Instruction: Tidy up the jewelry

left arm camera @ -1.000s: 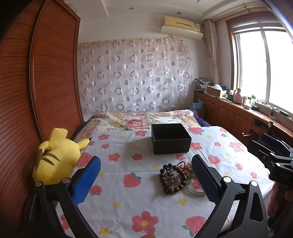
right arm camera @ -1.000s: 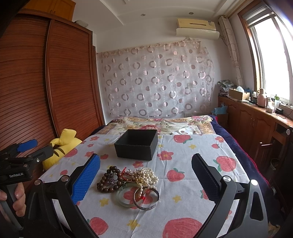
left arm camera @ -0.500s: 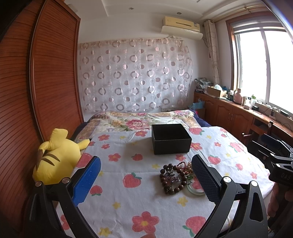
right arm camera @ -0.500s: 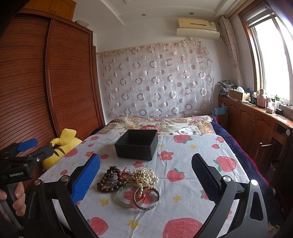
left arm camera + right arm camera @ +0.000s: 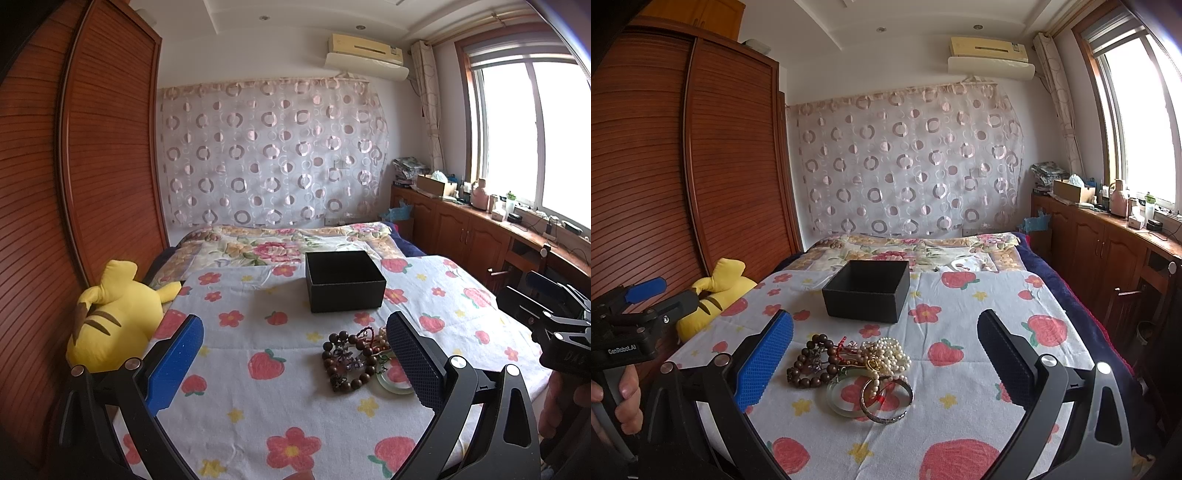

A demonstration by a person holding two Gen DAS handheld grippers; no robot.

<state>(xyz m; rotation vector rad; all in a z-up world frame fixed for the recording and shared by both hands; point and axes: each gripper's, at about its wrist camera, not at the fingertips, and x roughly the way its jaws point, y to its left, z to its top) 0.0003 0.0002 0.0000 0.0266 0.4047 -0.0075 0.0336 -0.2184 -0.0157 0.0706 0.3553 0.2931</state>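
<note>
**Jewelry heap and open box on the bed, seen from both wrists**

While both views face the same flower-and-strawberry printed bedsheet (image 5: 979, 314), they differ in how much of the jewelry they reveal. From the right wrist, the heap shows in full: a dark brown wooden bead bracelet (image 5: 809, 363), a tangled strand of white pearls (image 5: 886, 356), a pale green translucent bangle (image 5: 838, 400) and a thin silver metal bangle (image 5: 886, 404), all touching or overlapping. From the left wrist, the wooden beads (image 5: 345, 360) are clear, but the right finger of the left gripper (image 5: 293, 363) hides most of the pearls and bangles.

Beyond the heap and apart from it stands the black square open-topped box (image 5: 866, 293); its dark interior shows nothing inside from either view (image 5: 345, 282).

Both the left gripper and the right gripper (image 5: 884, 363) have their jaws spread wide and hold nothing; the heap lies between the fingers of the right one. A yellow plush toy (image 5: 114, 314) lies at the bed's left edge against the brown slatted wooden wardrobe (image 5: 92, 166).
</note>
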